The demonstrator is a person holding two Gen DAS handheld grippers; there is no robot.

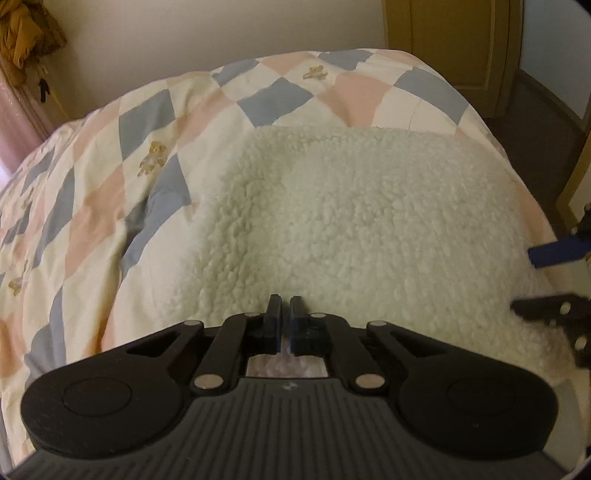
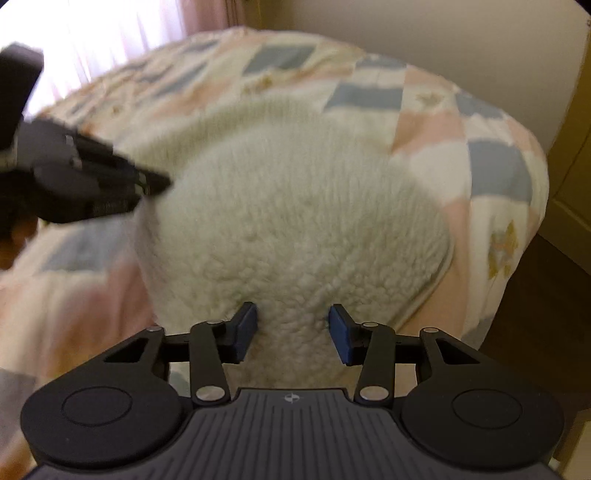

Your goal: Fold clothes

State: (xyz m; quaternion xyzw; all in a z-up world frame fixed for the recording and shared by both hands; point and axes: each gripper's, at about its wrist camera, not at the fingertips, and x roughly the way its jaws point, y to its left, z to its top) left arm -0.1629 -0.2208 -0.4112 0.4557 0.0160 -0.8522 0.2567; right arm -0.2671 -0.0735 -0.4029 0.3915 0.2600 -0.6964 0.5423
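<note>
Home bedroom: quilted bed (image 1: 110, 192), curtain (image 2: 110, 33), door (image 1: 461, 40).

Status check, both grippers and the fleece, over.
Left gripper shut at fleece near edge. Right gripper open, straddling fleece. Quilt beneath. Nothing obstructing.

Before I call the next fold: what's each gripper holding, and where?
Left gripper: shut, near fleece garment edge, hold unclear. Right gripper: open, straddling the fleece.

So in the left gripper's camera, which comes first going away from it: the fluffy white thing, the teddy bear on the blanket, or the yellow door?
From the left gripper:
1. Fluffy white garment, right at its fingertips, spread ahead.
2. Teddy bear print on the checked quilt, off to the left, past the garment's edge.
3. Yellow door, far back on the right, beyond the bed.
</note>
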